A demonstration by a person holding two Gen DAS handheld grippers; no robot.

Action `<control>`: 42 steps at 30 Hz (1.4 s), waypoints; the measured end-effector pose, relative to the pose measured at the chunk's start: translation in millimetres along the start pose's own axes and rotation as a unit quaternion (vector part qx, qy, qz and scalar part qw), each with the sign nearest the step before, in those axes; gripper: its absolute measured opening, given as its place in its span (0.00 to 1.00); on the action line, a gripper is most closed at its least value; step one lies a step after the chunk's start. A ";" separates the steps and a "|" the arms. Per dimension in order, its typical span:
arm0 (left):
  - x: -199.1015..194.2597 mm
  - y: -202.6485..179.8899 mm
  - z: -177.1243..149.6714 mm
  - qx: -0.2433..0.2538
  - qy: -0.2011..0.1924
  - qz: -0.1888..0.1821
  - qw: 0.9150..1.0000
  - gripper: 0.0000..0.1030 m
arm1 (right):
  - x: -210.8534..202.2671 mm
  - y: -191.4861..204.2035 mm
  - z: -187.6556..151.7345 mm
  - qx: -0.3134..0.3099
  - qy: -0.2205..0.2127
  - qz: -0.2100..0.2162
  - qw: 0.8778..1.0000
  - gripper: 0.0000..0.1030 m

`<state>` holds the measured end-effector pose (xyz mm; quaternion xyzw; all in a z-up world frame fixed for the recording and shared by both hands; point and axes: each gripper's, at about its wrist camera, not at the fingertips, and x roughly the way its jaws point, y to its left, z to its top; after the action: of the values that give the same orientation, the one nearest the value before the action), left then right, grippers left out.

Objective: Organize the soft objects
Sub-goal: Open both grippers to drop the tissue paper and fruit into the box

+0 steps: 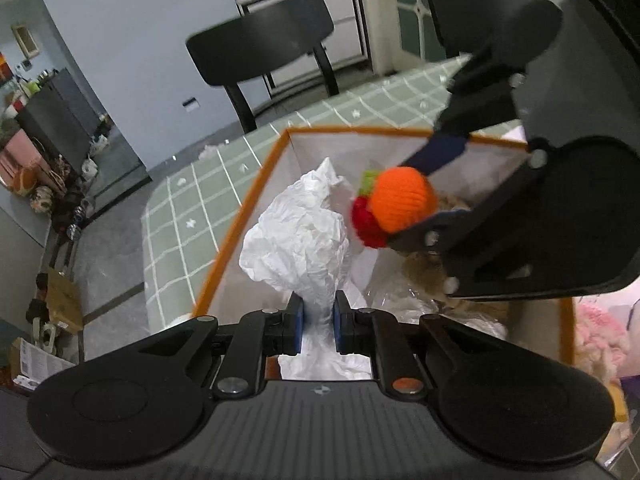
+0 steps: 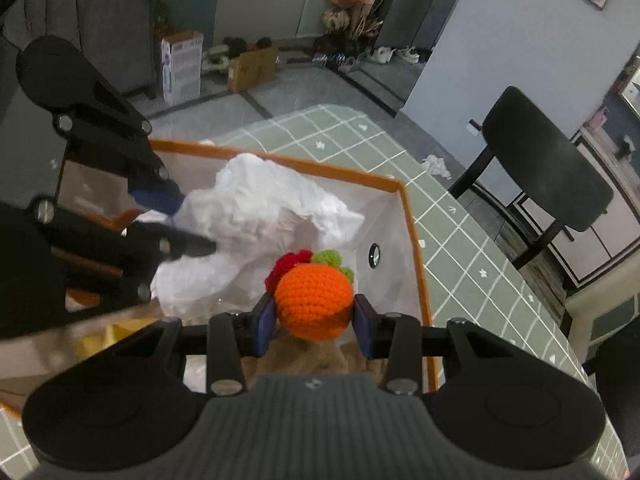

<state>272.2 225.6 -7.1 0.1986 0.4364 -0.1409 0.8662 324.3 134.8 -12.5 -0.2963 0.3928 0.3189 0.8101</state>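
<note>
- Two hand-held grippers hang over an open storage box (image 1: 256,200) with an orange rim and pale inner walls. The box sits on a table covered in a green cloth (image 1: 224,168) with a white grid.
- The left gripper (image 1: 317,322) is clamped on a crumpled white sheet, paper or thin plastic (image 1: 298,236). Its blue pads pinch a narrow neck of the sheet, and the bulk of it billows out beyond the fingertips, above the inside of the box.
- The right gripper (image 2: 315,322) is clamped on an orange crocheted ball (image 2: 314,300) with red and green knitted trim. The ball sits squarely between the two blue pads, over the box and beside the white sheet.
- Inside the box, below the ball, lies something tan and fuzzy (image 2: 308,356), along with clear crinkled plastic.
- A black chair (image 1: 260,46) stands past the far edge of the table.
- A small white scrap (image 2: 437,166) lies on the cloth outside the box.
</note>
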 end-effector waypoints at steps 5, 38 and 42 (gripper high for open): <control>19.2 -0.2 0.7 -0.004 0.022 0.003 1.000 0.16 | 36.0 -9.4 4.9 0.002 0.013 0.000 1.000 0.39; -42.7 2.2 -9.0 -0.005 0.010 0.049 0.999 0.54 | -16.4 19.1 4.7 -0.016 -0.003 -0.035 0.999 0.53; -66.9 -2.7 -12.9 0.000 0.000 0.057 0.998 0.54 | -39.6 28.9 6.8 -0.022 -0.014 -0.037 0.999 0.53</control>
<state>223.3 233.9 39.6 0.2231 0.4240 -0.0918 0.8730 286.4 146.4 17.1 -0.3243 0.3630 0.3010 0.8200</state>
